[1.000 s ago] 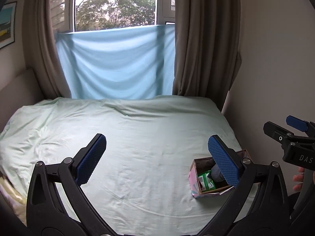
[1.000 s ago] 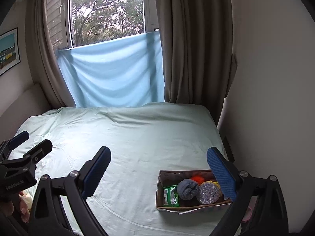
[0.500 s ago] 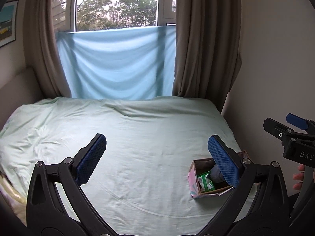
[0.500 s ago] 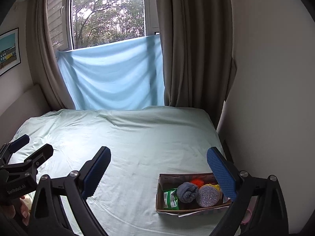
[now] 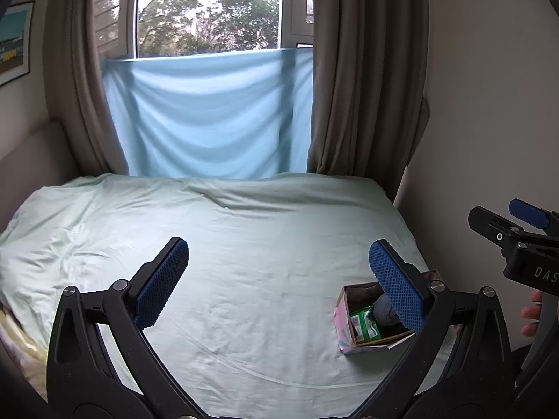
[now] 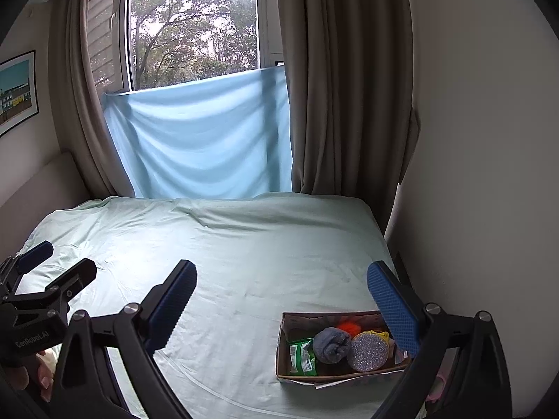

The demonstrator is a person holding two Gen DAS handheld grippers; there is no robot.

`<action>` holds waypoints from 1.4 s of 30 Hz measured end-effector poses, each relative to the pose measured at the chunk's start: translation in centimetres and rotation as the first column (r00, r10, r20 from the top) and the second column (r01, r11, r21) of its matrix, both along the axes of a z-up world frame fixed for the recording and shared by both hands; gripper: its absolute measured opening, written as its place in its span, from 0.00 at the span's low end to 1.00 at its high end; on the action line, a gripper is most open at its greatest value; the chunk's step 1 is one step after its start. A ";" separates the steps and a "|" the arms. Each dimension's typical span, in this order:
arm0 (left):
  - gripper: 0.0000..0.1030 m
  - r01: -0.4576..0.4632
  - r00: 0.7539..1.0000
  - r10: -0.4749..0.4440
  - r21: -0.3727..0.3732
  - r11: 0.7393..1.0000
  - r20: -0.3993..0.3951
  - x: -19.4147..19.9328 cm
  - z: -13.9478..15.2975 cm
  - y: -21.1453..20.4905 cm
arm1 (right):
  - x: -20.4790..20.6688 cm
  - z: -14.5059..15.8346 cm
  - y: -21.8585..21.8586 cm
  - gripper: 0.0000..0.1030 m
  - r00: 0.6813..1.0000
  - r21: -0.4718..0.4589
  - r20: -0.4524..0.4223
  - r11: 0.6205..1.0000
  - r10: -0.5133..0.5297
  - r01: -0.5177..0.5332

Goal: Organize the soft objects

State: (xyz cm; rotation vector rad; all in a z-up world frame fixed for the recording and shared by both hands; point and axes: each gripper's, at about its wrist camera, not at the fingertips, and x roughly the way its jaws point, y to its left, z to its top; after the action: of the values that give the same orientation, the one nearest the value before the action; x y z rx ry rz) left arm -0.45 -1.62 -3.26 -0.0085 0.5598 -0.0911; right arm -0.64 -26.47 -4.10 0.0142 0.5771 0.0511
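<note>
Cardboard box (image 6: 284, 356) sits on the bed's near right corner, close to the wall. Inside I see a green packet (image 6: 302, 354), a grey-blue rolled sock (image 6: 331, 345), a glittery silver round pad (image 6: 369, 352), something orange and fuzzy (image 6: 346, 326) behind them, and a bit of yellow (image 6: 379, 333) at the right end. Packet print is too small to read.

Readable writing: "GenRobot.AI" on the left gripper's body in the right view, "DAS" cut off at the frame edge on the right gripper's body in the left view.

Left gripper (image 5: 279, 281) is wide open, empty, hovering over the pale green sheet (image 5: 227, 244). Right gripper (image 6: 281, 303) is also wide open, empty, above the box; its right finger overlaps the box's right end in view. Fingertips (image 5: 531, 314) show behind the right gripper.

Further out: blue cloth (image 6: 199, 139) across the lower window, brown curtains (image 6: 342, 87), framed picture (image 6: 17, 92) on the left wall.
</note>
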 end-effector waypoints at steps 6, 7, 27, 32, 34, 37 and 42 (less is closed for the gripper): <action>1.00 -0.003 1.000 0.003 0.002 1.000 0.002 -0.1 0.0 -0.1 | 0.0 0.0 -0.1 0.94 1.000 0.003 0.008 1.000 -0.003 0.003; 1.00 -0.004 1.000 0.004 0.002 1.000 0.003 -0.2 0.0 -0.2 | 0.0 0.0 -0.1 0.94 1.000 0.003 0.009 1.000 -0.003 0.003; 1.00 -0.014 1.000 0.014 0.015 1.000 0.003 -0.1 0.1 -0.6 | 0.1 -0.1 0.0 0.94 1.000 0.000 0.017 1.000 -0.006 0.006; 1.00 -0.021 1.000 0.021 0.013 1.000 0.008 -0.1 0.1 -0.4 | 0.1 -0.1 0.0 0.94 1.000 -0.002 0.017 1.000 -0.006 0.006; 1.00 -0.022 1.000 0.022 0.010 1.000 0.011 -0.1 0.1 -0.3 | 0.1 -0.1 0.0 0.94 1.000 -0.003 0.017 1.000 -0.005 0.005; 1.00 -0.018 1.000 0.018 0.001 1.000 0.013 0.1 0.2 -0.2 | 0.2 -0.1 0.0 0.94 1.000 -0.005 0.018 1.000 -0.004 0.004; 1.00 -0.038 0.999 0.037 0.021 0.999 0.033 0.1 0.3 -0.2 | 0.3 0.0 0.1 0.94 1.000 -0.006 0.017 1.000 -0.004 0.004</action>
State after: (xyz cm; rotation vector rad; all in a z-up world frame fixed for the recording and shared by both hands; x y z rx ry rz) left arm -0.34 -1.87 -3.01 0.0032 0.5275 -0.0489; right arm -0.37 -26.37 -4.13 0.0089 0.5604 0.0453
